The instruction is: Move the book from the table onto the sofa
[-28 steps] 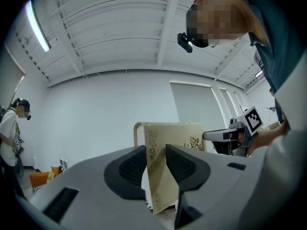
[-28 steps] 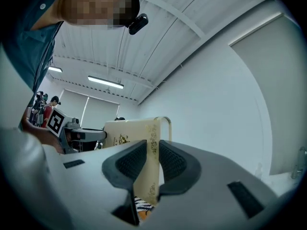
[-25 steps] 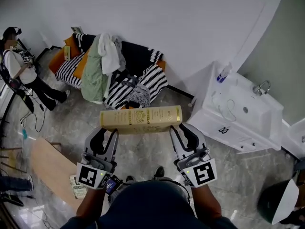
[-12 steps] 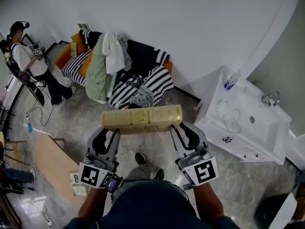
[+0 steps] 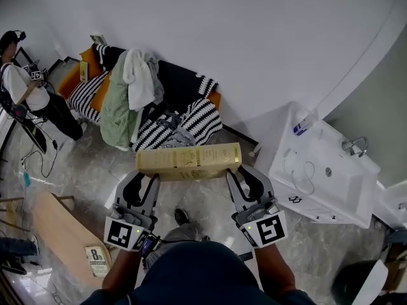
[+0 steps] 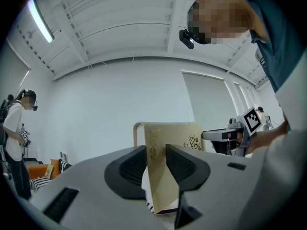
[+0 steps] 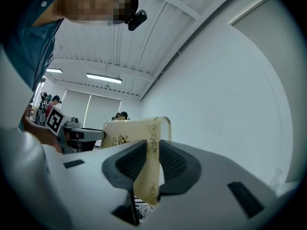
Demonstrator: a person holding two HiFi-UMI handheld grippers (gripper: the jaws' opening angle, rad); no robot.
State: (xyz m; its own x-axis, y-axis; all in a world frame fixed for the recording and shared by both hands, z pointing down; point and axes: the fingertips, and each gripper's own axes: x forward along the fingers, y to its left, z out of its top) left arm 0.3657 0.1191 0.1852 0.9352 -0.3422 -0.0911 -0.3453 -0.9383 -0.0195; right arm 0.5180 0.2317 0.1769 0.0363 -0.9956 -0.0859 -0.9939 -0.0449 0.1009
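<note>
Teal shirt cloth filling the head view's bottom edge, hiding the wearer's arms above the wrists. Just beyond, clamping from both sides: left tongs (image 5: 145,179) pinching the left end of the book (image 5: 189,161), right tongs (image 5: 240,174) pinching its right end, ribbed black pads pressing on both covers in each gripper view. Holding the book level in the air, spine up, in front of the sofa (image 5: 187,78) and not resting on it. Showing as a thick cream-gold hardback with ornate gilt print, too small for reading. Catching, in the gripper views only, the rounded spine from the side and a ribbed white ceiling (image 6: 120,23); losing there all but an orange corner of the sofa. Lying cut off at lower left on the grey marbled floor (image 5: 82,164), a wooden slab (image 5: 57,227) with a booklet (image 5: 95,259) beside it. Further off, burying most of the sofa seat: a green garment (image 5: 116,107), a white towel (image 5: 137,75), black-and-white striped cushions (image 5: 197,116). Standing half cropped at far left, a person (image 5: 28,97); at right, a white sink cabinet (image 5: 324,183).
</note>
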